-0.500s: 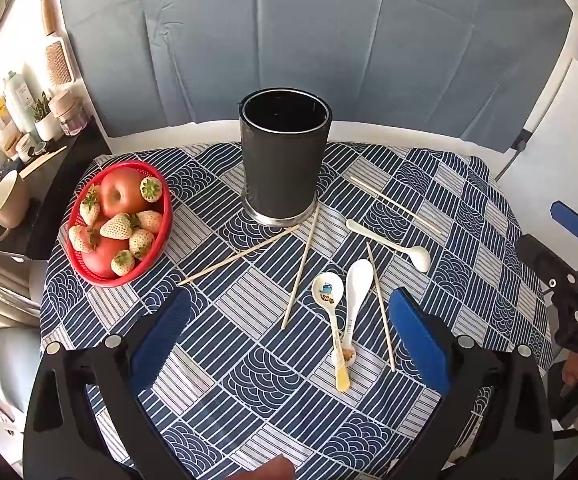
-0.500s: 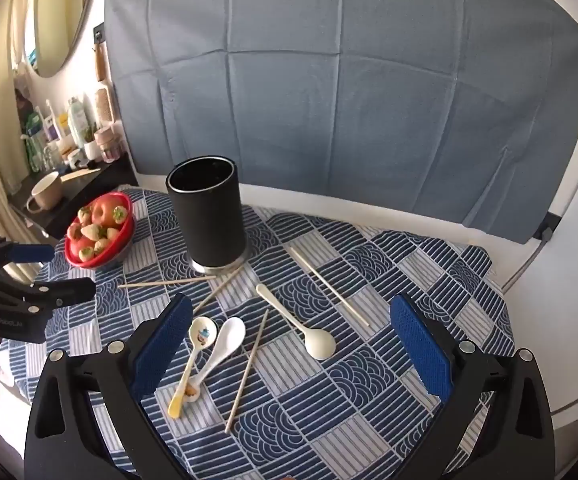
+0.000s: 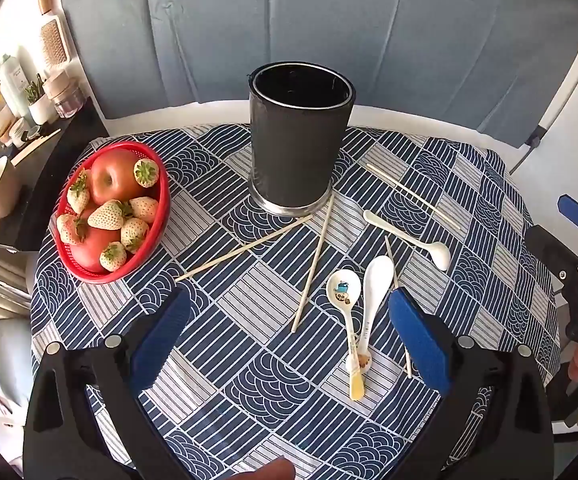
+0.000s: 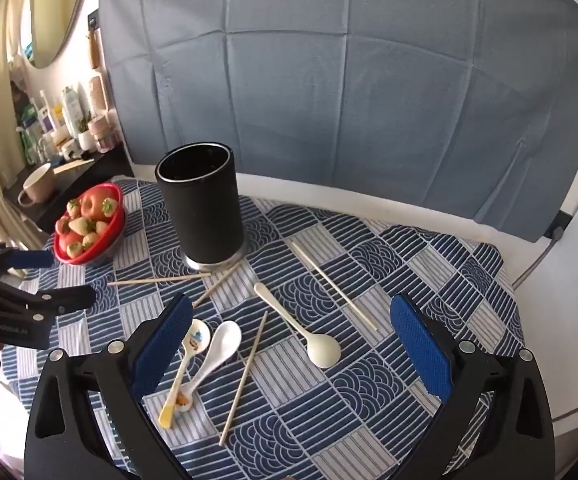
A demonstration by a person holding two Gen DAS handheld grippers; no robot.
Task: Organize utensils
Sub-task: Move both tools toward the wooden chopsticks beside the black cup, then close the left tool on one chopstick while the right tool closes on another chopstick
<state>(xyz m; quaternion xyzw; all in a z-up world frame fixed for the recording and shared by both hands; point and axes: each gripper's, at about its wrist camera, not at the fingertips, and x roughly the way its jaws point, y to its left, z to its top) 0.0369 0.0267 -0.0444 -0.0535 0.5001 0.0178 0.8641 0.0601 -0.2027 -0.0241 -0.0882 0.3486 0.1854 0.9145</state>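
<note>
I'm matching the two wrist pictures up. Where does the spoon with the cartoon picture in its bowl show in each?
Left wrist view: the cartoon spoon lies right of centre, just left of the plain white spoon.
Right wrist view: the cartoon spoon lies lower left, beside the near blue finger.
Shared landmark: the black cup stands behind it in both.

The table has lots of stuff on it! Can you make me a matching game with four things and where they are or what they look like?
Things:
1. black holder
2. red basket
3. cartoon spoon
4. left gripper

Descriptions:
A. full of apples and strawberries
B. open, holding nothing
C. lying flat beside a plain white spoon
D. standing upright, nothing sticking out

Pairs: 1-D, 2-A, 3-C, 4-B
</note>
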